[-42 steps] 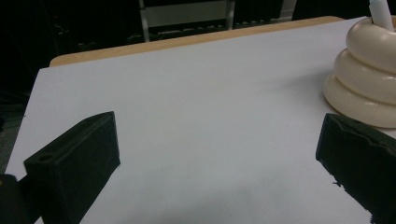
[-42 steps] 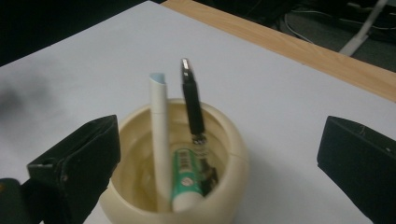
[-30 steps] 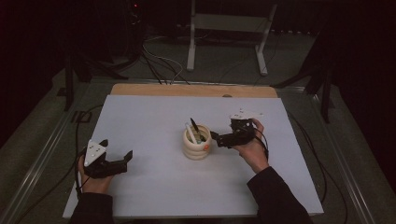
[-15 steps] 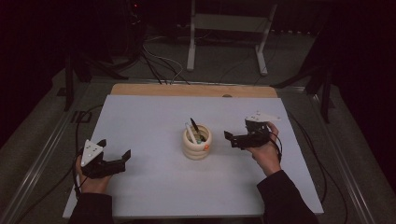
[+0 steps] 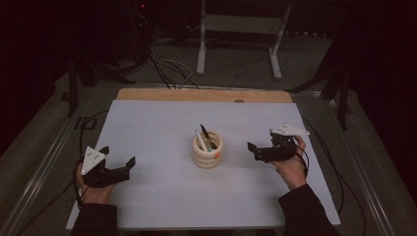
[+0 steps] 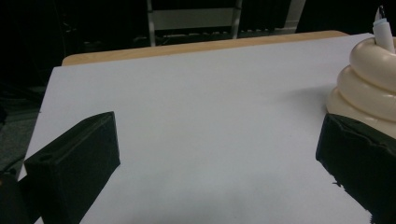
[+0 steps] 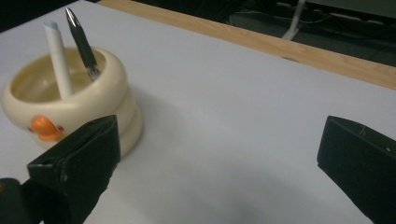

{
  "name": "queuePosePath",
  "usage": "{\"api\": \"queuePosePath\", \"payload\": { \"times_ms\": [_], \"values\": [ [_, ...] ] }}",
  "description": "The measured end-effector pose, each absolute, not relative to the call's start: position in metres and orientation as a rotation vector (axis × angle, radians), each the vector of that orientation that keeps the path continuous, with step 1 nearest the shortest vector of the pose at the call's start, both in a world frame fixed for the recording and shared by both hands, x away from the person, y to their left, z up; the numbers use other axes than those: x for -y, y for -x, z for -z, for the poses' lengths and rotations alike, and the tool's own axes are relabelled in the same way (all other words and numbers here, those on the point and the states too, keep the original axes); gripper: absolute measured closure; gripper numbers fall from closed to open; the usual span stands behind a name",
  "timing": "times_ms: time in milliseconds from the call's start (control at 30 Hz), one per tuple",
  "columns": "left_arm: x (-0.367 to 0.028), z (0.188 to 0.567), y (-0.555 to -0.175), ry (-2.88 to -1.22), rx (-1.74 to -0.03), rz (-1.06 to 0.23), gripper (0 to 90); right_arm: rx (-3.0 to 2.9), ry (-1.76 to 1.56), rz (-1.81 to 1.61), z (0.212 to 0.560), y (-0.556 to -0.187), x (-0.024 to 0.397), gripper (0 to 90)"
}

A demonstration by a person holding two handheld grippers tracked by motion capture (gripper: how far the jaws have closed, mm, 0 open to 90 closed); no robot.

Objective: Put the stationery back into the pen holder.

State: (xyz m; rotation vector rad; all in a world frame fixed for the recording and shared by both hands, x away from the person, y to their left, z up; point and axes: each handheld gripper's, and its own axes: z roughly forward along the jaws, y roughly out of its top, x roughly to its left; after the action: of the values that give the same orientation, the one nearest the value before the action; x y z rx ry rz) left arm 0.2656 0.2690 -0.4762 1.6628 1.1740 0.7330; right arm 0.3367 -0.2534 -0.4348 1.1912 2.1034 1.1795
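A cream ringed pen holder (image 5: 207, 150) stands in the middle of the white table top (image 5: 162, 118). A white pen (image 5: 200, 139) and a black pen (image 5: 204, 132) lean in it. My left gripper (image 5: 118, 156) is open and empty at the near left, well apart from the holder. My right gripper (image 5: 253, 151) is open and empty, a short way to the right of the holder. The left gripper view has the holder (image 6: 369, 79) and white pen (image 6: 384, 32) beyond its right jaw, with the gripper (image 6: 218, 126) open. In the right gripper view the gripper (image 7: 220, 128) is open, and the holder (image 7: 70, 98) with its orange mark (image 7: 44, 127) sits behind the left jaw.
A wooden strip (image 5: 204, 95) runs along the table's far edge. Beyond it stand a white metal frame (image 5: 238, 37) and loose cables (image 5: 167, 69) on the floor. Cables (image 5: 324, 147) trail from the grippers off both table sides.
My right gripper has drawn back to the right, away from the pen holder, with its jaws apart. The left gripper has barely shifted.
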Motion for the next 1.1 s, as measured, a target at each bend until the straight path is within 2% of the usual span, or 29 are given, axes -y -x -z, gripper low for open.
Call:
{"api": "queuePosePath", "payload": {
  "times_ms": [667, 1100],
  "values": [
    [-0.276, 0.472, -0.264, -1.636, -1.177, -0.748, 0.1, -2.029, -1.216, -1.180, 0.470, -0.292, 0.294, 0.0],
    [-0.275, 0.473, -0.263, -1.621, -1.154, -0.742, 0.1, -1.895, -1.199, -1.294, 0.473, -0.276, 0.316, 0.0]
  ]
}}
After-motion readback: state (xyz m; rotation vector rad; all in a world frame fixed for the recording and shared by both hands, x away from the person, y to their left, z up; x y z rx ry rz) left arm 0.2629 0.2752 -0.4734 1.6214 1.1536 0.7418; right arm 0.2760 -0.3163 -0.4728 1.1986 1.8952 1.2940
